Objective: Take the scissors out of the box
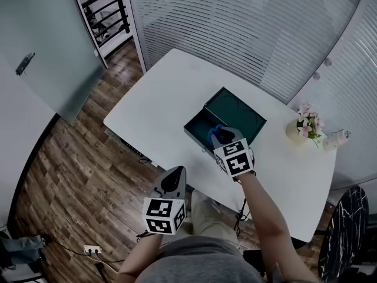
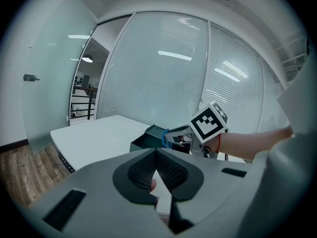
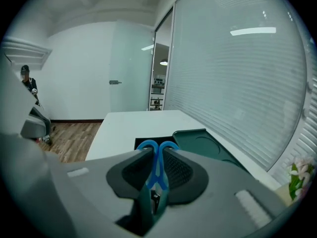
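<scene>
Blue scissors (image 3: 147, 145) in R gripper (image 3: 157, 152) jaws, prob. above box (image 1: 197, 122) rim | L gripper (image 2: 156, 151) closed, off table (image 1: 153, 99)

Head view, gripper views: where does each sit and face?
Head view: on the head, steeply down at table, open box; both forearms, left gripper, right gripper show.
Left gripper view: on left gripper, along its shut jaws, toward right gripper and forearm.
Right gripper view: on right gripper, along jaws clamping scissors, over the box.
All share box, scissors.
</scene>
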A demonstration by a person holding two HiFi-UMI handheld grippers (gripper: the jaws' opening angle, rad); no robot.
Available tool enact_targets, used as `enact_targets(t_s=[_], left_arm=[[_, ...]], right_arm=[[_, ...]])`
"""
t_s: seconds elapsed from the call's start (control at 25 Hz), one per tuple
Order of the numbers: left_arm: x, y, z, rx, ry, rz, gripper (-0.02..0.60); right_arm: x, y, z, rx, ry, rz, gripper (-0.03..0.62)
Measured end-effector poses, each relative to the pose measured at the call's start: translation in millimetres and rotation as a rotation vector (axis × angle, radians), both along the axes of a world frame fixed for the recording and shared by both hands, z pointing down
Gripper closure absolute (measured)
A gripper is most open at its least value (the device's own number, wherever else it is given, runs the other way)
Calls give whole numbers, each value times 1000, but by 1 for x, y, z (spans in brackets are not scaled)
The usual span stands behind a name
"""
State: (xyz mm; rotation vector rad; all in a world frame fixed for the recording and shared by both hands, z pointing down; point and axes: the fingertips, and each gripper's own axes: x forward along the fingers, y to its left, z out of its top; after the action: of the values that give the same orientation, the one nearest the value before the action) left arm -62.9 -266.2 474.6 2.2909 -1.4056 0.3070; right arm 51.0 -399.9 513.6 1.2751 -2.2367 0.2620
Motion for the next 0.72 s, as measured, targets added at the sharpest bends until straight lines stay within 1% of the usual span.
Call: enact_targets(t_s=[0.12, 0.36, 0.72], left_arm=[[3, 9, -8, 18, 4, 10, 575], [11, 22, -22, 64, 4, 31, 575], [17, 36, -46, 129, 4, 60, 575]], right_arm=[[5, 15, -22, 79, -12, 33, 513], [18, 49, -64, 208, -83, 107, 513], [21, 118, -118, 333, -203, 161, 513]])
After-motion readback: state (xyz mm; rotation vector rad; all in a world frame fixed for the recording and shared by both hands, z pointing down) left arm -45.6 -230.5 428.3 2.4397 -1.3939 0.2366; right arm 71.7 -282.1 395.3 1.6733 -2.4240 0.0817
